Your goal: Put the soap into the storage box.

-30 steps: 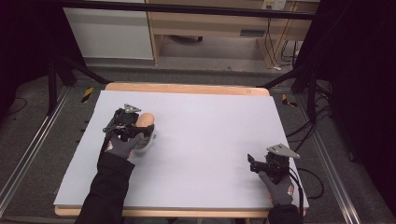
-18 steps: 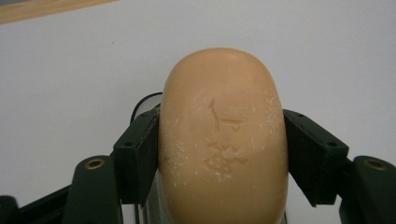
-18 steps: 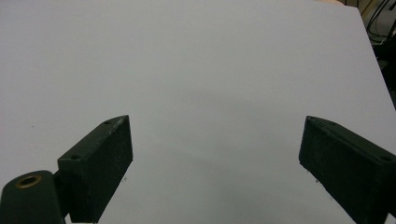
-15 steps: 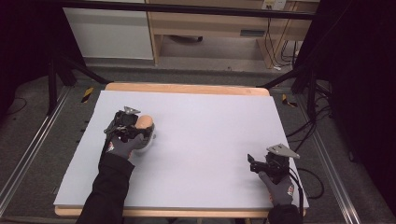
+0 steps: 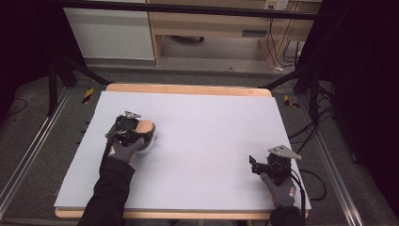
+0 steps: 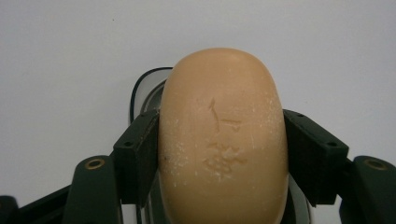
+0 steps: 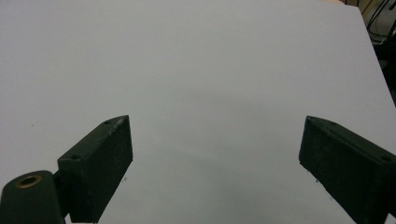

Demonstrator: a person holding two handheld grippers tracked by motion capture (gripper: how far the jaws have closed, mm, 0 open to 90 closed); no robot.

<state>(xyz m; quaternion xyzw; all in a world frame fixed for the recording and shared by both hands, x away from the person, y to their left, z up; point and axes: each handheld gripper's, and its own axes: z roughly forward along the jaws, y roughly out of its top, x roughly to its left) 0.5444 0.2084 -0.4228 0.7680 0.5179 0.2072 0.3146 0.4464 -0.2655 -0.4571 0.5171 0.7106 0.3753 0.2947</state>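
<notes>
**A:** What had changed since the frame a second before?

**B:** Very little. The left gripper with the soap had shifted only slightly over the left part of the table, and the right gripper had not moved at all.

**A:** Start with the nearest things. What was the right one doing?

**B:** It rested near the front right corner of the table, well apart from the work. In the right gripper view its jaws stood wide apart with only the bare sheet between them, so it was holding nothing.

**A:** And farther in, on the left?

**B:** The left gripper was clamped on a bar of soap. In the left gripper view the two pads pressed the long sides of the bar, roughly at mid-length, with the stamped face up. Beneath it lay a clear soap dish, its dark rim curving out just past the left pad.

**A:** Was the bar resting in the dish or held above it?

**B:** I could not tell; the bar covered most of the dish.

**A:** How should the step have been handled, then?

**B:** As I judged it, the bar was being set into or lifted from the dish. Soap is slick, so the squeeze needed to stay even and the bar level. Movement straight up or down would have kept the light dish from being dragged along. The free gripper could have steadied the dish if it slid.
</notes>
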